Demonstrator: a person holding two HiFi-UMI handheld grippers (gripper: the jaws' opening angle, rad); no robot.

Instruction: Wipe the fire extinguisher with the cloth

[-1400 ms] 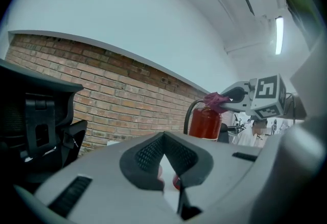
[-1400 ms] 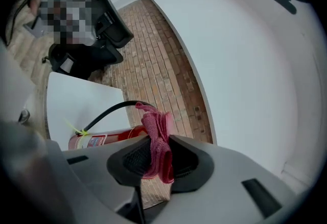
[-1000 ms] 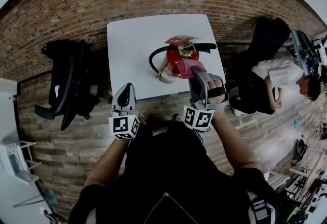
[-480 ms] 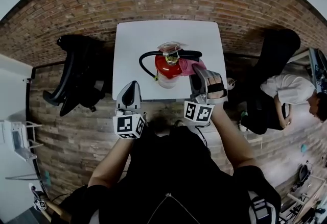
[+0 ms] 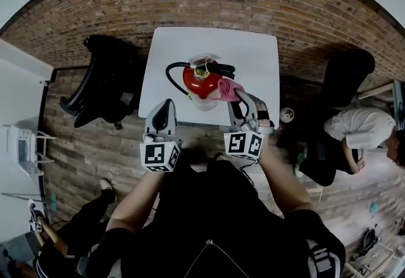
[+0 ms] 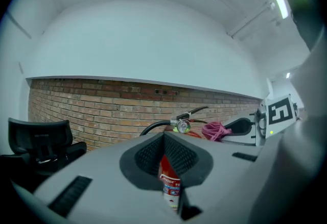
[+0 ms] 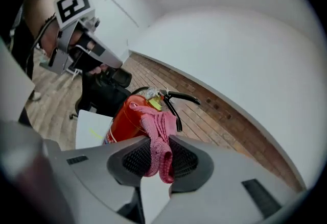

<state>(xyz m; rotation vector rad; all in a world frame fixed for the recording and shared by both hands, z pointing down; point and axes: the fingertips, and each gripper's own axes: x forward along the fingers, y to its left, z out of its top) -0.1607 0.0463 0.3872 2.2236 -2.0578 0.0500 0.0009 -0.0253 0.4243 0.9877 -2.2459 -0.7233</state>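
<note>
Pink cloth is clamped between the jaws of the right gripper. Its free end lies against the upper body of the red extinguisher, just below the valve and handle. Gripping one end lets the fabric be pressed and dragged over the curved shell. The extinguisher stands upright toward the near side of the white worktop, with the hose looped on its left. The left gripper hangs near the worktop's front edge, apart from the extinguisher, jaws closed on nothing. Its probable role is to stand clear, or to steady the cylinder if wiping pressure tips it.
</note>
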